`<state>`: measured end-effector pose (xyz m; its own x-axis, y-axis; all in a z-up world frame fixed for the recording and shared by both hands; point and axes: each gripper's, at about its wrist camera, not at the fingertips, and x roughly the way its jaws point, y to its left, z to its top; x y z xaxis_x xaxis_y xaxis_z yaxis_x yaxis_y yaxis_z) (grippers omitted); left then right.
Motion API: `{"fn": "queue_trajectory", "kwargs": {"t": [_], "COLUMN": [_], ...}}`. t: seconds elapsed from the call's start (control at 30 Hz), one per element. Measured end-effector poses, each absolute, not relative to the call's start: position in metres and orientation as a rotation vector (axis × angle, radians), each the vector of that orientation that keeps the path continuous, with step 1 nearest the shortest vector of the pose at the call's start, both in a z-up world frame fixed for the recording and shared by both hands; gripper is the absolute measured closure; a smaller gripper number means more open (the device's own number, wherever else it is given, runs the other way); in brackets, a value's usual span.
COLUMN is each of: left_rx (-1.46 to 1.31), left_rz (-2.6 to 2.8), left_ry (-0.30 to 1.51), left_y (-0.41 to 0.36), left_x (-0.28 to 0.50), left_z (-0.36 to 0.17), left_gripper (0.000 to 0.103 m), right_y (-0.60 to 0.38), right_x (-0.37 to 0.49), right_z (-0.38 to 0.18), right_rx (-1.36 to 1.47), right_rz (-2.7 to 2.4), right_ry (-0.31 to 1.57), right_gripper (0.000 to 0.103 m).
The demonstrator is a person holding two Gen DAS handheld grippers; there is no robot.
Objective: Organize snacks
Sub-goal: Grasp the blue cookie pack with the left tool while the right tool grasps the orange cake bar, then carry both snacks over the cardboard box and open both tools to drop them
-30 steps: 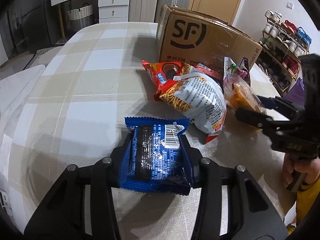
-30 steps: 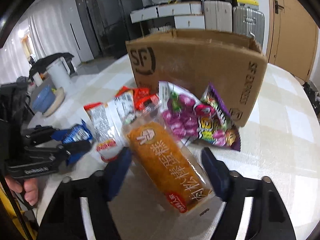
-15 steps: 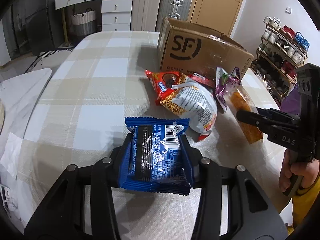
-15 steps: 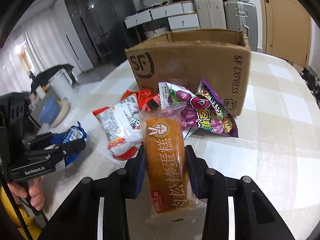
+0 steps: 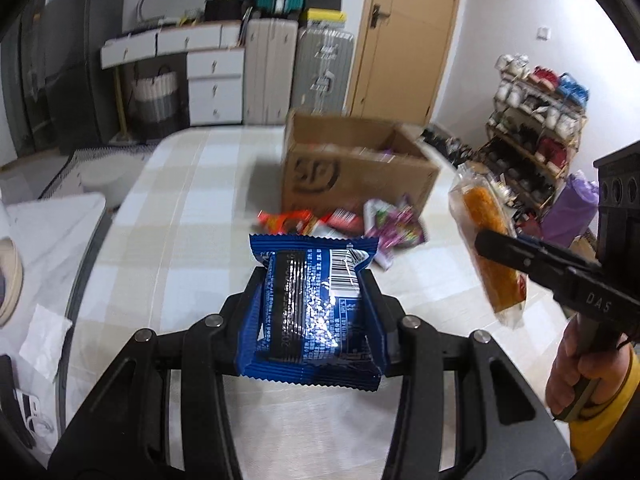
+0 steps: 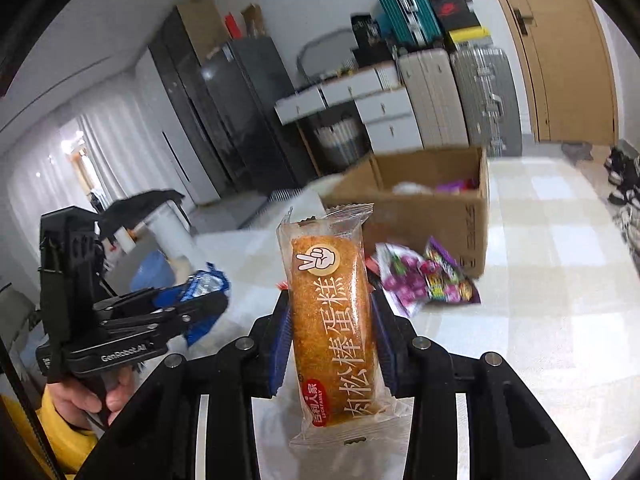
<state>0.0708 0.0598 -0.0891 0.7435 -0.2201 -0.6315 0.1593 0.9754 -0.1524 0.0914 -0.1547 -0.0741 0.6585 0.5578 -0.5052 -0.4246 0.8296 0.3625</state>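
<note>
My left gripper (image 5: 314,280) is shut on a blue cookie pack (image 5: 312,312) and holds it above the checked table (image 5: 180,208). My right gripper (image 6: 330,312) is shut on an orange cake bar in a clear wrapper (image 6: 332,320), lifted high; the bar also shows in the left wrist view (image 5: 486,240). The open SF cardboard box (image 5: 352,168) stands ahead, with snack packs inside (image 6: 456,186). The left gripper with the blue pack shows in the right wrist view (image 6: 200,296).
A purple candy pack (image 6: 428,280) and red packs (image 5: 288,220) lie on the table in front of the box. A shoe rack (image 5: 536,128) stands to the right, drawers and suitcases (image 5: 320,72) behind the table. A white side surface (image 5: 44,232) sits at left.
Both grippers have risen well above the table with their packs. The view now looks down into the open box. The cake bar is held more upright.
</note>
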Motion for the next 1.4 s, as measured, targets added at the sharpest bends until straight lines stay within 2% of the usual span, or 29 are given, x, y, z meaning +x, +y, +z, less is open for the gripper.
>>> {"fn": "queue_trajectory", "kwargs": {"t": [0.33, 0.87, 1.4], "left_rx": [-0.049, -0.034, -0.072], "left_rz": [-0.270, -0.291, -0.242], "left_ry": [0.554, 0.478, 0.492], "left_y": [0.021, 0.008, 0.036], "left_x": [0.027, -0.041, 0.029], "left_z": [-0.016, 0.037, 0.060], "left_gripper": [0.061, 0.061, 0.061], "right_y": [-0.165, -0.173, -0.180], "right_x": [0.030, -0.017, 0.034], "right_z": [-0.007, 0.019, 0.057], "right_rx": [0.243, 0.248, 0.194], "right_rz": [0.583, 0.567, 0.541], "right_ry": [0.466, 0.403, 0.353], "right_gripper": [0.065, 0.065, 0.065]}}
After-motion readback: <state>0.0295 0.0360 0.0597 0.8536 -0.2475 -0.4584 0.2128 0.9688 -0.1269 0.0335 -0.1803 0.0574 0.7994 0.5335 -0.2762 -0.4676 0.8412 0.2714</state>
